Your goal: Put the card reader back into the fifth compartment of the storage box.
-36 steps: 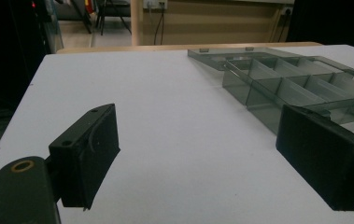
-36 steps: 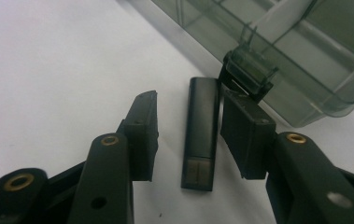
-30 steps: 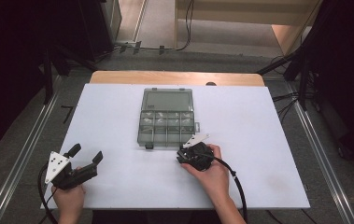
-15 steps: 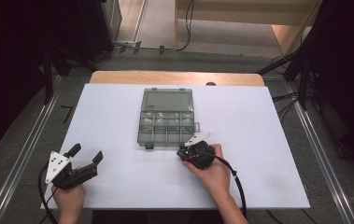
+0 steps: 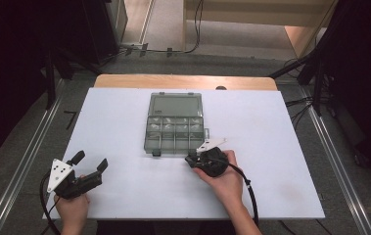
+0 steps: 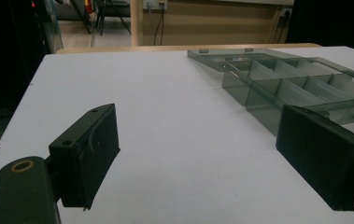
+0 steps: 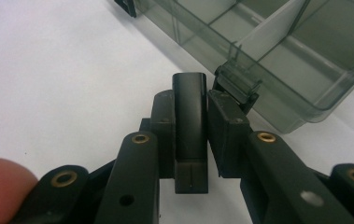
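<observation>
So far the right claw (image 7: 191, 109) is pinched on a small black block (image 7: 190, 116), which stands upright between its jaws, just beside the clip on the near wall of the clear compartment box (image 5: 175, 125). That box lies with its lid folded back toward the far edge of the table (image 5: 124, 196), roughly midway between the left and right edges, and its compartments look empty as far as I can tell. Judging by this, the block has been picked up and brought to the box's near right corner, but it is not yet inside any compartment; lifting it over the wall and letting go is what seems left.

The right hand (image 5: 222, 178) reaches forward from the near edge, its claw (image 5: 193, 160) pointing left along the box's near wall. The left hand (image 5: 73, 208) rests at the near left corner, well apart from the box, with the left claw (image 5: 90, 161) spread wide and holding nothing, aimed toward the far right
</observation>
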Motion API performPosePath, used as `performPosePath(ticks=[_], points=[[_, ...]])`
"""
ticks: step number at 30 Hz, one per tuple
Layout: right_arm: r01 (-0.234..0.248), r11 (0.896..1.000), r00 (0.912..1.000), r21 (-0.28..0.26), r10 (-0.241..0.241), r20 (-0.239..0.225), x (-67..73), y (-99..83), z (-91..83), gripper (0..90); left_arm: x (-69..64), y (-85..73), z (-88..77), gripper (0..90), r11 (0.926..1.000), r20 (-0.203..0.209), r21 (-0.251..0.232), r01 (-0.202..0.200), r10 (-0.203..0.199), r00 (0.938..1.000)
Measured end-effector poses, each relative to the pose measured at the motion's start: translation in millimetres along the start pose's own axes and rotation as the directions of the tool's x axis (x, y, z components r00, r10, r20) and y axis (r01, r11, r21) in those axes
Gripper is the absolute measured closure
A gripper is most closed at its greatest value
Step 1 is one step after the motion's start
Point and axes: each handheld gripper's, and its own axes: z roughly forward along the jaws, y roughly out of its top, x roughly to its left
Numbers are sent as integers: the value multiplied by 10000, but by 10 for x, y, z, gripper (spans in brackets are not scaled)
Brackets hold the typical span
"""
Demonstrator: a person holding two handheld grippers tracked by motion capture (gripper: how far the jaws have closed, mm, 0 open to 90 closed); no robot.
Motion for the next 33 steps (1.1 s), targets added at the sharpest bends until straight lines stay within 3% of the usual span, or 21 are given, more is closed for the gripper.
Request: performPosePath(ticks=[33], points=[[211, 9979, 9993, -607, -229, -290, 30, 315, -143, 712, 6, 0, 0, 136, 10000, 39, -41, 45, -45, 10000]])
